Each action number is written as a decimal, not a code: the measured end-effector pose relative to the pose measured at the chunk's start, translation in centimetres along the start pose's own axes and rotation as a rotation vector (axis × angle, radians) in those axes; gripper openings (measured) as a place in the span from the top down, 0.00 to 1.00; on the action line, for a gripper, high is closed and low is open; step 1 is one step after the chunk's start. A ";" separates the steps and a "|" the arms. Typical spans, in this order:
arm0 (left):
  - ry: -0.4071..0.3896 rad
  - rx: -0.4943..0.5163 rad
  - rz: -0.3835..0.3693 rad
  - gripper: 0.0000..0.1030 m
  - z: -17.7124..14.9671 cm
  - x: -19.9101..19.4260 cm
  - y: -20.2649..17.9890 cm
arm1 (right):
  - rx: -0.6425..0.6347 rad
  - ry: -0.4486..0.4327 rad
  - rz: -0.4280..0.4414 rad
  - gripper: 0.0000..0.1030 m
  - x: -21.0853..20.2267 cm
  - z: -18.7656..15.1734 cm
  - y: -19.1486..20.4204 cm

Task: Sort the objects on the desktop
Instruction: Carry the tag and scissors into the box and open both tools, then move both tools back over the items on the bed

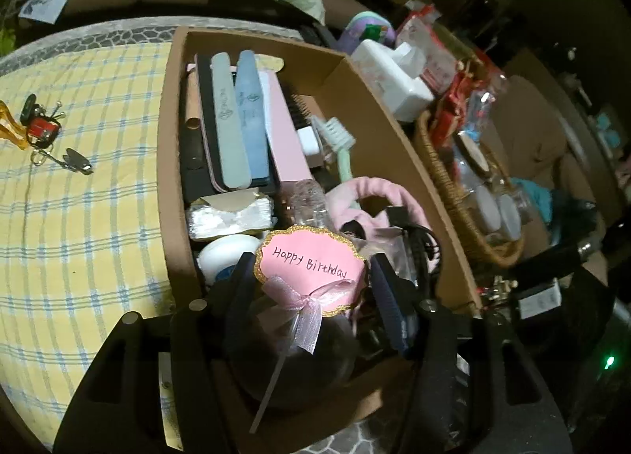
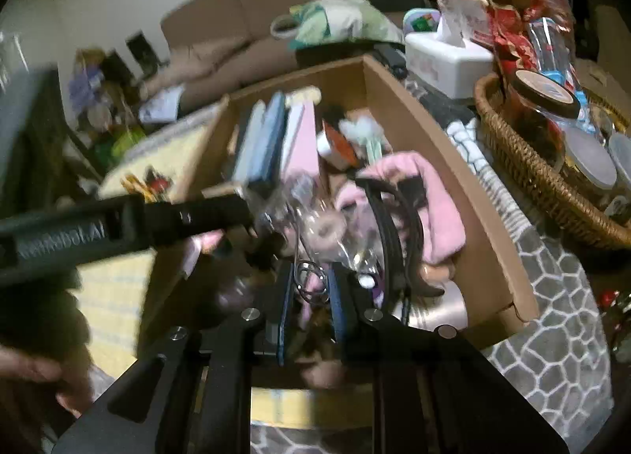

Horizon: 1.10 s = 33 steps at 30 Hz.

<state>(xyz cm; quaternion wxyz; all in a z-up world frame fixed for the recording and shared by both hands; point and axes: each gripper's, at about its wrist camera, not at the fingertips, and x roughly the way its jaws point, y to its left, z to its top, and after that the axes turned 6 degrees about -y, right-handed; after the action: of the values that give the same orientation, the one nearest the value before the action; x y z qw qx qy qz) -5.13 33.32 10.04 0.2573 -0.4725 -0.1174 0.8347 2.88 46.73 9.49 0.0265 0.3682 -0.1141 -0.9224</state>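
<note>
Left gripper (image 1: 311, 288) fingers spread wide around the birthday topper (image 1: 311, 272); right gripper (image 2: 309, 292) fingers narrow, seemingly empty. Topper may bend against the crowded box (image 1: 414, 146).

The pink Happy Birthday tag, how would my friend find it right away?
Look in the cardboard box on the yellow checked tablecloth. At its near end, between the left claw's fingers, sits the Happy Birthday tag. Only it has handwriting, a gold glitter edge and a small pink bow.
</note>
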 end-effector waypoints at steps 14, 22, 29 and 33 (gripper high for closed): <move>-0.129 -0.017 -0.019 0.08 2.0 -8.1 1.7 | 0.123 -0.076 0.023 0.55 -4.2 0.9 -1.9; -0.204 0.038 0.117 0.00 0.3 -15.7 7.8 | 0.060 -0.107 0.062 0.38 -6.5 2.7 2.6; -0.201 -0.066 0.244 0.00 -3.0 -19.6 17.8 | -0.004 -0.078 0.145 0.28 -4.9 3.5 9.1; -0.194 -0.111 0.255 0.00 -4.4 -20.2 21.5 | 0.022 -0.076 0.180 0.25 -4.3 3.9 11.0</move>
<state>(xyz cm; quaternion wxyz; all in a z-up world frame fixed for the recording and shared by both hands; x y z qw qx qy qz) 0.23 4.18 12.98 0.1102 -0.4143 -0.1270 0.8945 2.95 37.38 17.70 0.1009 0.3213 -0.1575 -0.9283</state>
